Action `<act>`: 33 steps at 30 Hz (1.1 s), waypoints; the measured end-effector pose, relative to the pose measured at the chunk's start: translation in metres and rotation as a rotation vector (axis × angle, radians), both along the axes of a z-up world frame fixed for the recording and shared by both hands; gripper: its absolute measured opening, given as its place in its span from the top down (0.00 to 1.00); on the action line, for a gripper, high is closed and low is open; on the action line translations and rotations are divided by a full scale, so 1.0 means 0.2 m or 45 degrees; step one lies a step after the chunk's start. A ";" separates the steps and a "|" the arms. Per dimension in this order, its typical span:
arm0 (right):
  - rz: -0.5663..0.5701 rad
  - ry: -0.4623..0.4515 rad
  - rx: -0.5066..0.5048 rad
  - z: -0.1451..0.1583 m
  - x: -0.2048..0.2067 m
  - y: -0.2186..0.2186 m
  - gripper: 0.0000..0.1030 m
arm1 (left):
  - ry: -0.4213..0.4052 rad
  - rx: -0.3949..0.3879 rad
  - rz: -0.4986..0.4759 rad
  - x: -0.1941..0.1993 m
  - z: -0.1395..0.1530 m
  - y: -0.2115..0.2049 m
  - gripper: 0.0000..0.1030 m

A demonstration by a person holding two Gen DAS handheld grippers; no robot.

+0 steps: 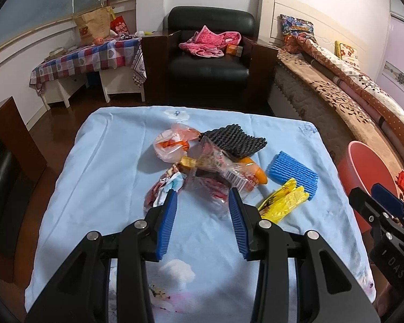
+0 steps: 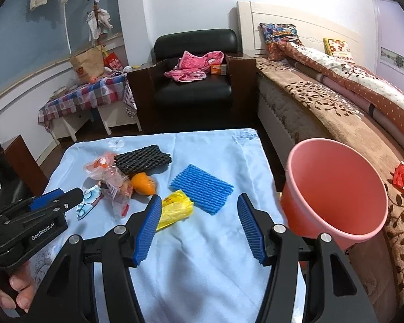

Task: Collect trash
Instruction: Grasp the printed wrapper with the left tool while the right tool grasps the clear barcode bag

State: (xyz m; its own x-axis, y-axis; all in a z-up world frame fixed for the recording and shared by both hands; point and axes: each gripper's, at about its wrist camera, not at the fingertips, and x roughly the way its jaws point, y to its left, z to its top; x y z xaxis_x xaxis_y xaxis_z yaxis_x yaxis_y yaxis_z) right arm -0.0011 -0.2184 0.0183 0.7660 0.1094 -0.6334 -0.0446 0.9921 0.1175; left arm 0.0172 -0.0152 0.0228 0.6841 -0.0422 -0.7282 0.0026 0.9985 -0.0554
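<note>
Left gripper (image 1: 203, 197): jaws spread, nothing held, tips at the near edge of the clear printed wrapper (image 1: 218, 172), the landmark for this entry.

Right gripper (image 2: 199, 207): jaws spread, empty, hovering right of the landmark over the blue cloth (image 2: 202, 255), with the yellow wrapper (image 2: 175, 208) beside its left finger.

Trash relative to the landmark:
- crumpled patterned wrapper (image 1: 164, 185), touching its left side;
- orange pouch (image 1: 256, 172), partly under its right side, long axis running from far-left to near-right, point toward the near-right;
- black foam net (image 1: 235, 140), just behind;
- clear bag with orange contents (image 1: 169, 142), behind and left;
- blue foam net (image 1: 292, 173), to the right, apart, ribs across its short side;
- yellow wrapper, near-right, long axis slanting near-left to far-right.

Pink bin (image 2: 334, 188): well right of the landmark, off the cloth's edge, mouth tilted toward the camera, empty as far as shown.

Step, as judged: approach for a first pick; nothing binned. Next calls for lowering the left fingers astride the landmark, closing, then carrying it right to the bin.
</note>
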 end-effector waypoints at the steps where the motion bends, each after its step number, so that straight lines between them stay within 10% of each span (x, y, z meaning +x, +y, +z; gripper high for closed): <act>1: 0.005 0.000 -0.004 0.00 0.00 0.01 0.44 | 0.002 -0.001 0.004 0.00 0.00 0.01 0.61; 33: 0.084 0.083 -0.044 -0.14 0.12 0.23 0.44 | 0.038 -0.073 0.075 -0.03 -0.13 0.31 0.61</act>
State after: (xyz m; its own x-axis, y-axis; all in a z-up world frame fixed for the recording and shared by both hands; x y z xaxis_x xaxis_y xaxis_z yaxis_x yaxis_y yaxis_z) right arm 0.0226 -0.1718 -0.0107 0.7148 0.1354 -0.6861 -0.1034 0.9908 0.0878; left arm 0.0119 0.0460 -0.0035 0.6646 -0.0449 -0.7458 -0.0585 0.9920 -0.1118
